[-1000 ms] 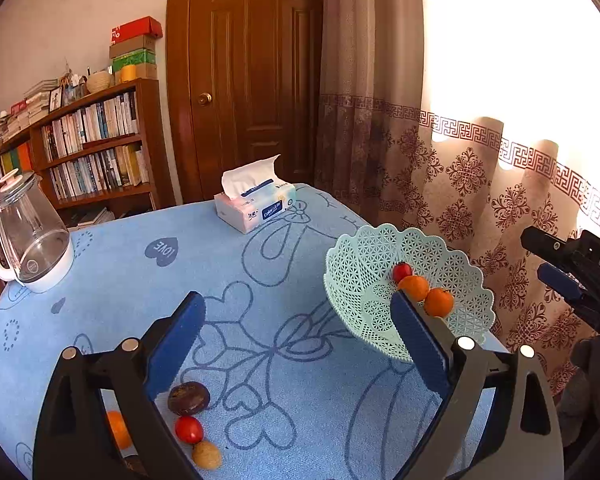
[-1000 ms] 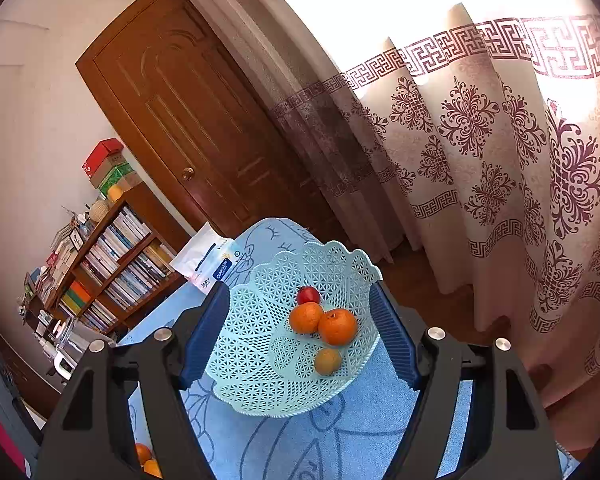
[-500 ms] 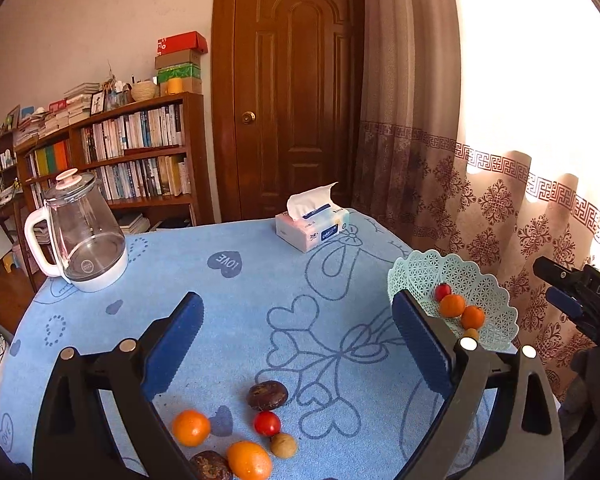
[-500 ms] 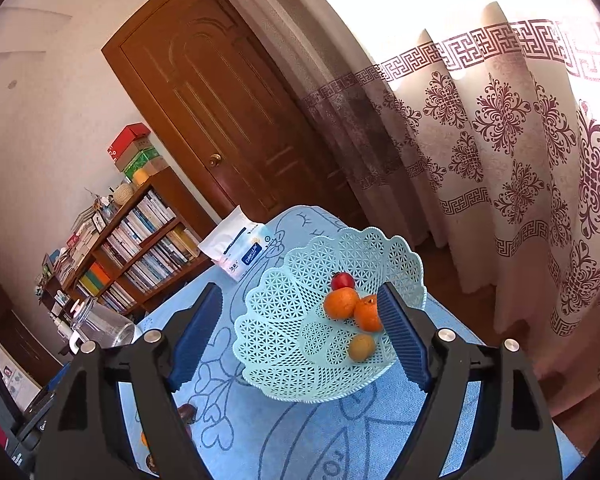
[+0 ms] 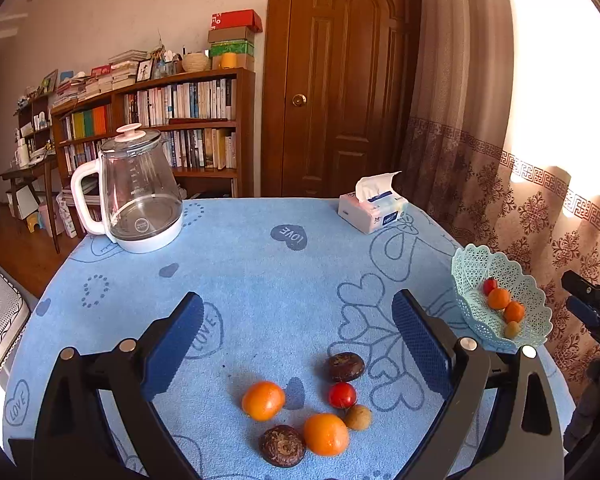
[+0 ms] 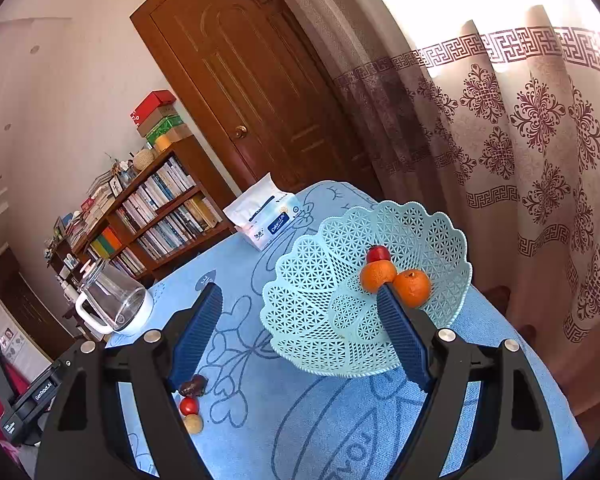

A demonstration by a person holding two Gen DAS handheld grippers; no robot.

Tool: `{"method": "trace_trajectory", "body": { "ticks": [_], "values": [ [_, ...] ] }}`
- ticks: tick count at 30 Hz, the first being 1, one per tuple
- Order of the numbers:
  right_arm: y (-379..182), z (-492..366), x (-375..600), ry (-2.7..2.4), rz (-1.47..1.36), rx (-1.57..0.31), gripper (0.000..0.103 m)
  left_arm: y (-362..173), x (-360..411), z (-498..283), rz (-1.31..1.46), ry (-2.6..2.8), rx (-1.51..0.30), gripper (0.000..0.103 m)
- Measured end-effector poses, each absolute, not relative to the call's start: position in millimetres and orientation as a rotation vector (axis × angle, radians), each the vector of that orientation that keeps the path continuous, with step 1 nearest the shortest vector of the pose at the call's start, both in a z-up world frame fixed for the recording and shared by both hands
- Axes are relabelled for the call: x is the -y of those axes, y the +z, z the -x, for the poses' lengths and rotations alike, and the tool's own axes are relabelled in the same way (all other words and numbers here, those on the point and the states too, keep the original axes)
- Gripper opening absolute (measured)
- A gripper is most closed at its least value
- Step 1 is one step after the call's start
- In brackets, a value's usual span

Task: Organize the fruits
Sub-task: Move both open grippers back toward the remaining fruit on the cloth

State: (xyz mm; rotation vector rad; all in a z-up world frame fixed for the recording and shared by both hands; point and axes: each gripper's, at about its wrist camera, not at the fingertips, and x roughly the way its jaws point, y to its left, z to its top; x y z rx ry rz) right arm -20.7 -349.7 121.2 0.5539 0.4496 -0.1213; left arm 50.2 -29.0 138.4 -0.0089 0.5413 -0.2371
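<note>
Several loose fruits lie on the blue tablecloth near its front edge: two oranges point(image 5: 263, 400) point(image 5: 326, 434), a red cherry tomato point(image 5: 342, 395), two dark brown fruits point(image 5: 344, 367) point(image 5: 282, 445) and a small tan one point(image 5: 358, 417). My left gripper point(image 5: 298, 344) hangs open just behind and above them, holding nothing. The mint lattice basket point(image 5: 472, 256) at the table's right edge holds a red fruit point(image 6: 378, 254) and two oranges point(image 6: 376, 276) point(image 6: 412, 288). My right gripper point(image 6: 300, 332) stands open in front of the basket point(image 6: 312, 280), with nothing between its pads.
A glass kettle point(image 5: 140, 192) stands at the back left of the table and a tissue pack point(image 5: 374, 210) at the back right. A bookshelf point(image 5: 172, 120), a wooden door and patterned curtains lie beyond. The table edge drops off just right of the basket.
The left view has swung away from the basket onto the loose fruit, all of which now show. The right gripper has backed off the basket a little and its jaws stand wider.
</note>
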Motion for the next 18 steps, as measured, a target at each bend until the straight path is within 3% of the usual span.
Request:
{"method": "trace_trajectory", "body": {
  "ticks": [18],
  "values": [
    [103,4,308,-0.028,-0.473,-0.545,0.081,74,0,-75,0.058,-0.140,-0.723,0.094]
  ]
}}
